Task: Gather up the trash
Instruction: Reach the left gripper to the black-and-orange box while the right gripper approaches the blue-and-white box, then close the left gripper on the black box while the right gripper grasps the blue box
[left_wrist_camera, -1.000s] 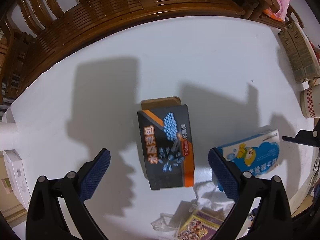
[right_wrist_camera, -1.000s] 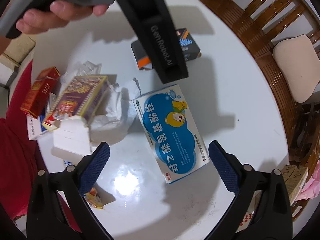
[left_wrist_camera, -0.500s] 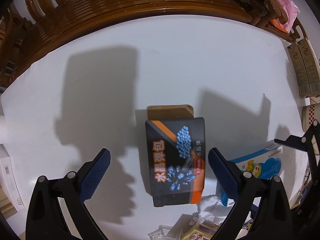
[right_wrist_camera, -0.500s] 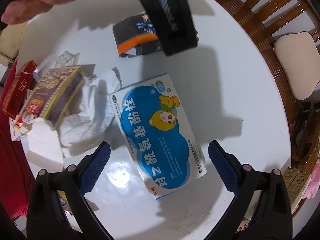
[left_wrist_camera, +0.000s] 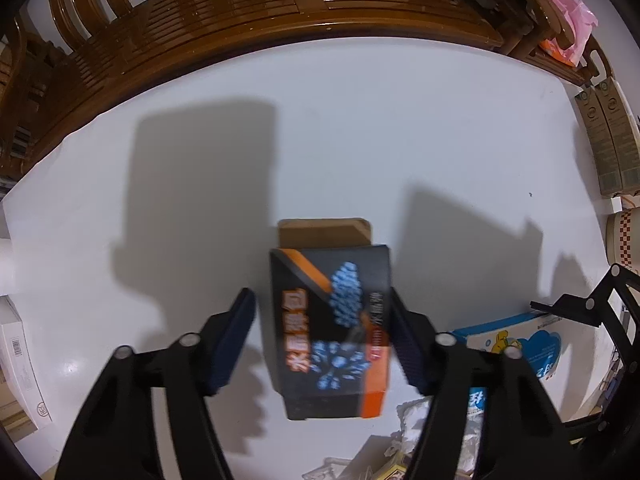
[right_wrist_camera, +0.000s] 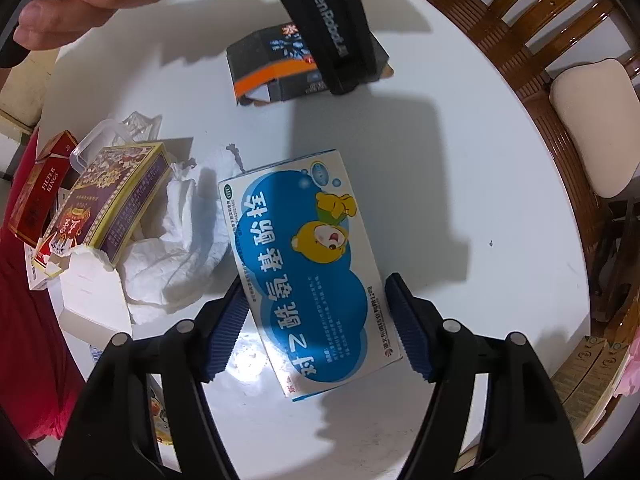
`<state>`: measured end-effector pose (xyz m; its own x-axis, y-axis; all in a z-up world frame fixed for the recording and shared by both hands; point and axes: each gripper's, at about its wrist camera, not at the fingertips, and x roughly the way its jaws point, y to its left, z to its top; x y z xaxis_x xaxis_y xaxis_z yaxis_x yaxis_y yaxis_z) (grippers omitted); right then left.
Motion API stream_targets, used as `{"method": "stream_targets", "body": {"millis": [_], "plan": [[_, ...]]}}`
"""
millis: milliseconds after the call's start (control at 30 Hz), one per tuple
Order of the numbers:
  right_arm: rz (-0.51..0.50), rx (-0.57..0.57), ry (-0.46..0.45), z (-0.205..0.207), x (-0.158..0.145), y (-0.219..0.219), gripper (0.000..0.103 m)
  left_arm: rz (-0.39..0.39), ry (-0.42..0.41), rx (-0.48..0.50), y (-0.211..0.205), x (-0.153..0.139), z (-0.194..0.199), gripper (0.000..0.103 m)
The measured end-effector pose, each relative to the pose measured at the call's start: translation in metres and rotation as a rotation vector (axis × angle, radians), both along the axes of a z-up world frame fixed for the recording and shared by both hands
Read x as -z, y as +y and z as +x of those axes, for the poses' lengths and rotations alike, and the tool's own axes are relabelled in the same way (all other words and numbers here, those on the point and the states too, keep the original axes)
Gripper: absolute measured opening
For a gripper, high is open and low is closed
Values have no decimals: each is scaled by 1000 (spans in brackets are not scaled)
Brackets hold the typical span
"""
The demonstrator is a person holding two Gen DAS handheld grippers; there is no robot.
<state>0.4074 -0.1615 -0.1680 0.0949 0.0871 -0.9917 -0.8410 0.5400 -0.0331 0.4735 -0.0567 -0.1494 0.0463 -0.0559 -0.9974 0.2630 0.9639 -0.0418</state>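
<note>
My left gripper (left_wrist_camera: pixel 323 344) points down, its blue pads (left_wrist_camera: pixel 230 346) parted with a gap on the left side. My right gripper (right_wrist_camera: pixel 316 330) also points down, pads (right_wrist_camera: pixel 408 328) spread. My left hand (right_wrist_camera: pixel 92 4) grips its handle.

left gripper (left_wrist_camera: pixel 323 342): matte black linkage arms, angular and plate-like, each carrying round silver screw heads near the joints; two fingers faced with dark blue ribbed pads (left_wrist_camera: pixel 230 344), long and rectangular.

right gripper (right_wrist_camera: pixel 316 330): same build, black arms with silver screw heads in pairs on each side; blue pads (right_wrist_camera: pixel 408 328) with fine crosswise ridges, edges slightly glossy.

left gripper body, seen from the right wrist view: broad black housing with white lettering reading "genrobot.ai" along its length, and a grey curved handle.

hand (right_wrist_camera: pixel 96 4): bare skin, light pinkish tone, fingers with short nails; no sleeve visible.
</note>
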Motion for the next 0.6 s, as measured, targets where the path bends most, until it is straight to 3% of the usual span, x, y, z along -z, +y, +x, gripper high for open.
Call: {"method": "stream_targets", "body": {"millis": [33, 367, 600], "plan": [[3, 8, -2, 0, 0, 0, 67, -8, 0, -4, 1, -1, -1, 53], [17, 154, -107, -20, -22, -14, 65, -31, -22, -19, 11, -10, -11, 52], [8, 228, -232, -35, -51, -11, 63, -34, -75, -13, 23, -38, -25, 52]]}}
